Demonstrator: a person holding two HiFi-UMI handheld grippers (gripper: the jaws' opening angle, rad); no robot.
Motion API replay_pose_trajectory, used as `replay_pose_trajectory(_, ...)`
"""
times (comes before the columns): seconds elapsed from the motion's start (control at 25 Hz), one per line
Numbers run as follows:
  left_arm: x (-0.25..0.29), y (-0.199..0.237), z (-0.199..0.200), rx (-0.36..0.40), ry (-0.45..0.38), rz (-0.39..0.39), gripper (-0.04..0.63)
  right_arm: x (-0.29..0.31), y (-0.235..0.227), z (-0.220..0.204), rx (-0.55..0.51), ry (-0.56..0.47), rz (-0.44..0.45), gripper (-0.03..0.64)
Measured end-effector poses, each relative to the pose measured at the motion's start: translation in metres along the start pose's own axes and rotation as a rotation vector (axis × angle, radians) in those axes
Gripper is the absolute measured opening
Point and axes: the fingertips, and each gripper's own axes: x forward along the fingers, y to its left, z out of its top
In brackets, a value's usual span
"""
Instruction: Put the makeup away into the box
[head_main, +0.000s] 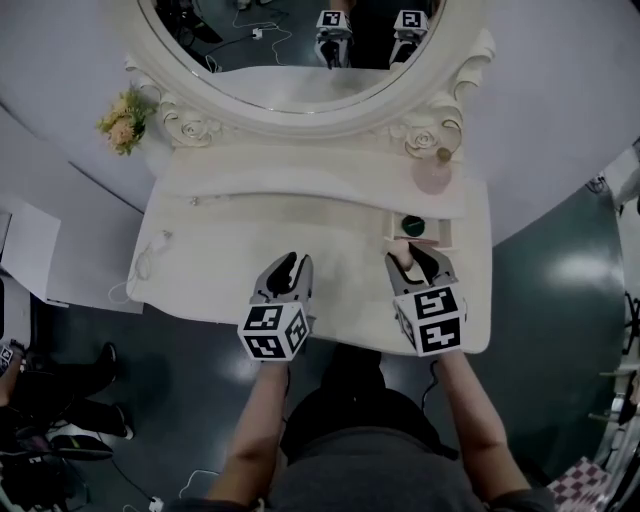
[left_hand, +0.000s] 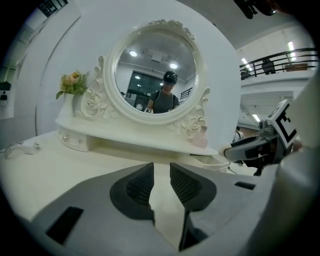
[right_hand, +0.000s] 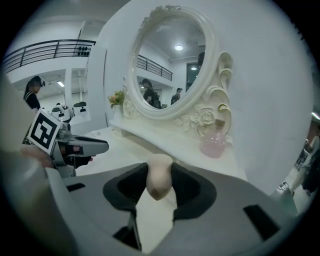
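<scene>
A beige makeup sponge (right_hand: 159, 181) is pinched between the pads of my right gripper (right_hand: 160, 176), which is shut on it. In the head view that gripper (head_main: 412, 256) hovers with the sponge (head_main: 400, 258) just in front of a small cream box (head_main: 446, 236) at the right of the vanity table (head_main: 240, 250). A dark green round item (head_main: 413, 225) lies in the box. My left gripper (head_main: 292, 264) hangs over the table's middle front. Its jaws (left_hand: 161, 172) stand a narrow gap apart with nothing between them.
A big oval mirror (head_main: 290, 60) in a carved white frame rises behind a raised shelf (head_main: 300, 165). A pink perfume bottle (head_main: 435, 172) stands on the shelf's right end and a flower bunch (head_main: 122, 122) at its left. A white cable (head_main: 150, 255) lies at the table's left edge.
</scene>
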Motion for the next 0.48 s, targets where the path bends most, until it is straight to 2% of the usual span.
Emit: replay_pose_trajectory(0.48, 0.045, -0.061, 0.017, 0.079, 0.011, -0.150, 0.094, -0.041, -0.079, -0.006, 0.074, -0.045, -0.178, 0.156)
